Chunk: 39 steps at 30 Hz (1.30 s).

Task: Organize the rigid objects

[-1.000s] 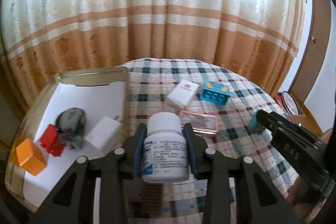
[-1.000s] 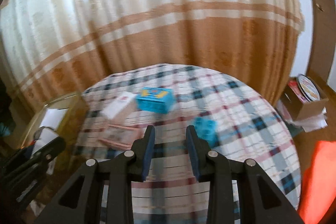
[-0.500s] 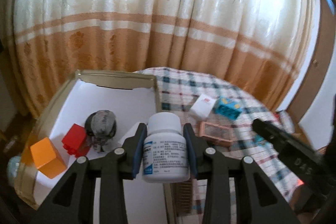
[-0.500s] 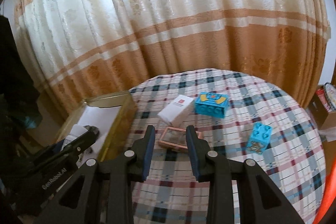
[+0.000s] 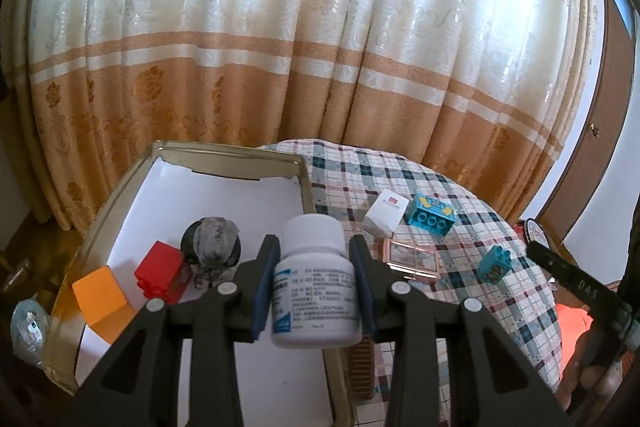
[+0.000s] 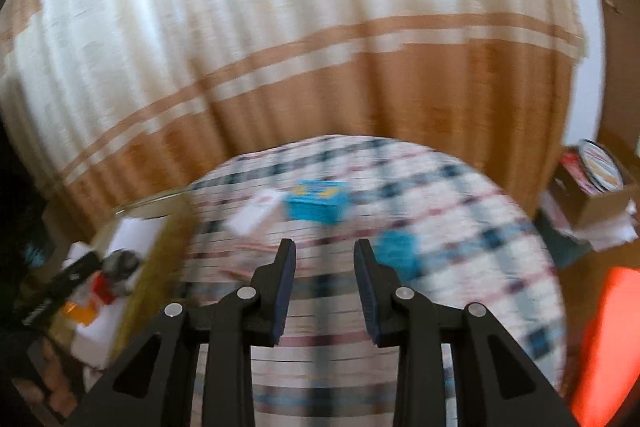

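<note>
My left gripper [image 5: 313, 251] is shut on a white pill bottle [image 5: 315, 283], held upright above the right edge of a gold tin tray [image 5: 224, 149] lined with white paper. In the tray lie an orange block [image 5: 102, 297], a red brick [image 5: 160, 273] and a grey figure [image 5: 212, 241]. On the plaid table [image 5: 460, 211] lie a white box [image 5: 386, 217], a large blue brick [image 5: 431, 221], a pink frame [image 5: 412, 259] and a small blue brick [image 5: 495, 264]. My right gripper [image 6: 325, 255] is open and empty above the table; its view is blurred.
An orange-banded curtain [image 5: 280, 67] hangs behind the round table. A cardboard box with a round tin [image 6: 596, 183] sits on the floor at the right. The right gripper's arm [image 5: 576, 283] shows at the right edge of the left wrist view.
My left gripper carried the bottle leftward from over the table to over the tray's right side. My right gripper swung over the table and is moving fast now.
</note>
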Tool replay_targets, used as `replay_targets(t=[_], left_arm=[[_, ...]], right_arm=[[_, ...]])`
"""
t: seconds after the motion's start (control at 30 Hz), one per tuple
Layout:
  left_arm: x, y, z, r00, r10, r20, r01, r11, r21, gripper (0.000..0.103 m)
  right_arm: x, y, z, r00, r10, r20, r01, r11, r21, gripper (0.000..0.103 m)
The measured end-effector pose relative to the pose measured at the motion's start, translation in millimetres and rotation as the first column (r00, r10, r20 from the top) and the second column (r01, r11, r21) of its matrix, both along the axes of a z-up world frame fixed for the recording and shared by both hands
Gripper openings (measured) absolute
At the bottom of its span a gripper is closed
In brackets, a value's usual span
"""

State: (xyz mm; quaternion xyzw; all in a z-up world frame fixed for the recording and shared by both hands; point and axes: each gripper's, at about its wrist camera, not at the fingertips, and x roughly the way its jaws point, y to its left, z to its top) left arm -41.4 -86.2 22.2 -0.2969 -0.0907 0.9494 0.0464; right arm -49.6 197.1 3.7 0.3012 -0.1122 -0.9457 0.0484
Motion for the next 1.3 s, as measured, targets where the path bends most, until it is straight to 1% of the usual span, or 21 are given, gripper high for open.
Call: replay_targets(t=[0.07,0.1,0.2,0.27,0.3,0.37,0.4,0.43,0.5,0.57,0.6,0.7,0.8,0.9,0.97,1.03,1.1,1.2,1.3], left_arm=[[-0.7,2.3,-0.7,1.0,-0.004,0.006,0.004,1.0,-0.004,0.036],[-1.0,3.9,-1.1,1.0,-0.006,0.01,0.006,1.0,-0.005,0.036],[-0.5,7.4,-1.0,1.0,-0.01,0.013,0.011,1.0,-0.013,0.036],[0.0,7.4,0.2,1.0,-0.007,0.011,0.008,1.0,-0.02,0.036],[0.0,7.4,0.5,1.0,-0.007,0.011,0.007,1.0,-0.022,0.036],[0.1,7.7,0.9,1.0,-0.003,0.011,0.003,1.0,-0.029,0.036],[0.1,7.6,1.0,1.0,0.0,0.011,0.0,0.999,-0.033,0.036],[-0.1,7.8,1.0,1.0,0.002,0.012,-0.001,0.999,-0.036,0.036],[-1.4,8.3,0.3,1.0,0.008,0.017,-0.007,0.999,-0.046,0.036],[-3.2,8.0,-0.7,1.0,0.017,0.023,-0.015,0.998,-0.058,0.036],[-4.0,7.7,-1.1,1.0,0.019,0.025,-0.017,0.998,-0.063,0.036],[-5.8,4.8,-1.2,0.999,0.03,0.029,-0.028,0.997,-0.068,0.036],[-8.5,3.2,-2.7,0.999,0.039,0.037,-0.036,0.996,-0.083,0.036],[-11.6,-2.2,-3.4,0.997,0.062,0.047,-0.058,0.994,-0.094,0.036],[-14.3,-6.4,-3.5,0.995,0.078,0.056,-0.072,0.993,-0.099,0.036],[-16.7,-11.5,-2.0,0.993,0.099,0.059,-0.093,0.99,-0.107,0.036],[-19.6,-19.1,1.8,0.991,0.121,0.059,-0.114,0.987,-0.109,0.036],[-21.7,-31.8,9.2,0.988,0.148,0.043,-0.142,0.982,-0.125,0.036],[-21.0,-47.1,13.7,0.984,0.178,0.032,-0.173,0.977,-0.123,0.036]], right_arm=[[-2.3,15.8,-4.1,0.999,-0.032,0.025,0.033,0.999,-0.007,0.033],[-4.5,18.7,-6.6,0.999,-0.03,0.04,0.03,0.999,-0.012,0.033],[-9.8,18.0,-13.7,0.997,-0.013,0.074,0.015,1.0,-0.023,0.033],[-16.9,13.4,-19.0,0.995,-0.012,0.1,0.011,1.0,0.007,0.033],[-21.7,11.3,-22.4,0.993,-0.016,0.115,0.014,1.0,0.023,0.034],[-39.7,10.5,-31.8,0.983,-0.047,0.177,0.04,0.998,0.045,0.04],[-47.4,11.0,-35.9,0.977,-0.057,0.206,0.051,0.998,0.037,0.044],[-54.8,12.4,-40.1,0.971,-0.064,0.232,0.06,0.998,0.021,0.046],[-67.8,12.4,-48.0,0.961,-0.076,0.267,0.075,0.997,0.014,0.049],[-76.9,7.3,-54.2,0.953,-0.092,0.29,0.076,0.995,0.063,0.048],[-78.8,6.1,-56.3,0.952,-0.103,0.288,0.083,0.993,0.082,0.048],[-80.0,5.4,-59.3,0.954,-0.11,0.28,0.083,0.991,0.104,0.034],[-78.7,4.5,-57.4,0.956,-0.099,0.276,0.075,0.992,0.098,0.034],[-73.7,-1.4,-41.8,0.971,-0.084,0.225,0.068,0.995,0.078,0.034],[-67.5,-11.9,-25.1,0.984,-0.043,0.175,0.035,0.998,0.047,0.034],[-61.2,-31.2,-3.9,0.994,0.022,0.111,-0.025,0.999,0.028,0.034],[-57.1,-51.3,11.3,0.994,0.087,0.064,-0.088,0.996,0.014,0.034],[-55.3,-87.2,28.3,0.982,0.191,0.012,-0.191,0.982,0.003,0.034],[-53.7,-119.8,38.0,0.96,0.28,-0.022,-0.281,0.96,-0.02,0.034]])
